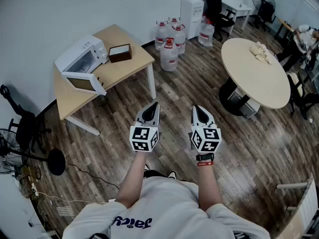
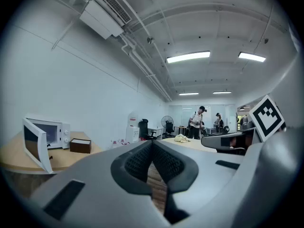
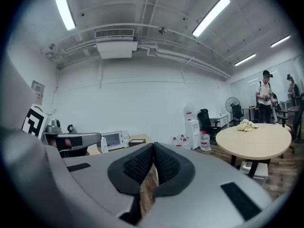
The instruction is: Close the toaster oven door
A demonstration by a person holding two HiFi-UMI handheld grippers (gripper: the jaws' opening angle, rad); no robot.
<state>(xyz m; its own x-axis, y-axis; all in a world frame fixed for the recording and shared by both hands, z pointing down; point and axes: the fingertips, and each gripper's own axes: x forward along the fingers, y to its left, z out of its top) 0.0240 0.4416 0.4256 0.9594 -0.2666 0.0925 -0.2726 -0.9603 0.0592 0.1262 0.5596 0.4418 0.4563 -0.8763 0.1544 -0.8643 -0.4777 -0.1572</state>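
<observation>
A white toaster oven [image 1: 80,57] sits on the light wooden table [image 1: 127,68] at the upper left, against the wall. Its door [image 1: 83,82] hangs open toward the room. In the left gripper view the oven [image 2: 50,133] stands at the far left with the door [image 2: 37,144] swung out. The right gripper view shows the oven [image 3: 114,139] small, left of centre. My left gripper [image 1: 152,108] and right gripper [image 1: 198,108] are held side by side over the wood floor, well short of the table. Both are shut with nothing between the pads.
A brown box [image 1: 120,53] sits on the table beside the oven. Several water jugs [image 1: 169,49] stand on the floor by a dispenser [image 1: 191,14]. A round table [image 1: 251,76] fills the right. A black chair [image 1: 22,121] and cables lie at the left. People stand far off [image 2: 197,122].
</observation>
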